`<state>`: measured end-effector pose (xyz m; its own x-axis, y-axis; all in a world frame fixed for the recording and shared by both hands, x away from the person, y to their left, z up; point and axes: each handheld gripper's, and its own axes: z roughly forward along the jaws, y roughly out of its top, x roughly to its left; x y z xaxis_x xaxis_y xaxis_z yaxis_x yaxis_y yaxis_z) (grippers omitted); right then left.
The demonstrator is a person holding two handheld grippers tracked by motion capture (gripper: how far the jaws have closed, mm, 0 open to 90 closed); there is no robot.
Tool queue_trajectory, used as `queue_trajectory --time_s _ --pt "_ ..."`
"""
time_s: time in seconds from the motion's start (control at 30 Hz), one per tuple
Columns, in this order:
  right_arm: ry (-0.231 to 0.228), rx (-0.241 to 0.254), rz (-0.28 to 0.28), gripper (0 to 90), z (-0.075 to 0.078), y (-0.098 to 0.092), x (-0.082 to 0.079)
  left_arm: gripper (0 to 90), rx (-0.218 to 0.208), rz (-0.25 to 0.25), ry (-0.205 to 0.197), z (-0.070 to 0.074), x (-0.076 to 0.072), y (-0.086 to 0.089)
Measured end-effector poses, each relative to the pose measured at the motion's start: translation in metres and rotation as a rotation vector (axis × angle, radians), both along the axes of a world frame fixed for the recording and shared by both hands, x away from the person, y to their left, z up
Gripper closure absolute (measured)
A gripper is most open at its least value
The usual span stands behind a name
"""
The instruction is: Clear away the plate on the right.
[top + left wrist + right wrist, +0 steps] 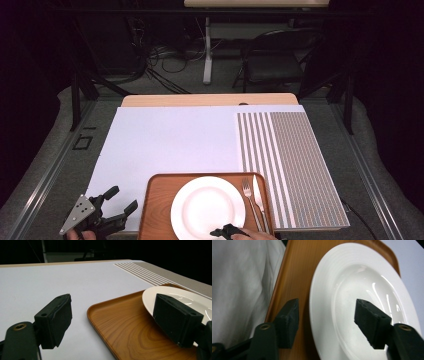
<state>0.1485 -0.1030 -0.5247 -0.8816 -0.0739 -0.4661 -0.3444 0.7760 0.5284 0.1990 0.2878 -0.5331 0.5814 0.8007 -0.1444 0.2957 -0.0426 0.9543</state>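
At the desk's near edge, the right tongs (pixel 327 322) gape empty astride the round white ceramic plate's (pixel 207 207) rim on the wooden tray (pixel 152 200); left tongs (pixel 117 200) hang wide, empty. Closing squarely on the rim looks wisest.

— Where does the plate (pixel 208 207) sit?
— On the tray (pixel 159 192) at the table's near edge, with the fork (pixel 250 200) and knife (pixel 258 195) side by side on its right.
— And the grippers?
— Left gripper (pixel 119 201) left of the tray; right gripper (pixel 217 233) over the plate's near rim.
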Motion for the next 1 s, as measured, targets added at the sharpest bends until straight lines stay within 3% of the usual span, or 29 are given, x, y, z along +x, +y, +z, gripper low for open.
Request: queue_trajectory --time_s 0.1,0.23,0.4,0.57,0.8,1.0 --pt "0.023 0.043 0.008 33.1 0.008 -0.005 0.001 15.8 -0.001 -0.001 -0.001 0.000 0.001 0.000" --pt "0.028 0.078 -0.042 22.9 0.012 -0.012 0.004 15.8 -0.001 -0.001 0.001 0.000 0.002 -0.002" --pt "0.081 0.180 -0.114 16.1 0.016 -0.023 0.015 15.8 -0.004 -0.007 0.000 0.000 0.002 -0.002" --pt "0.081 0.206 -0.202 12.2 0.014 -0.029 0.025 15.8 -0.011 -0.005 -0.001 0.000 0.003 -0.001" --pt "0.102 0.210 -0.241 0.0 0.012 -0.033 0.032 15.8 -0.010 -0.007 0.002 -0.001 0.004 -0.001" --pt "0.127 0.258 -0.347 0.0 0.013 -0.041 0.040 15.8 -0.010 -0.012 0.008 -0.002 0.009 -0.002"
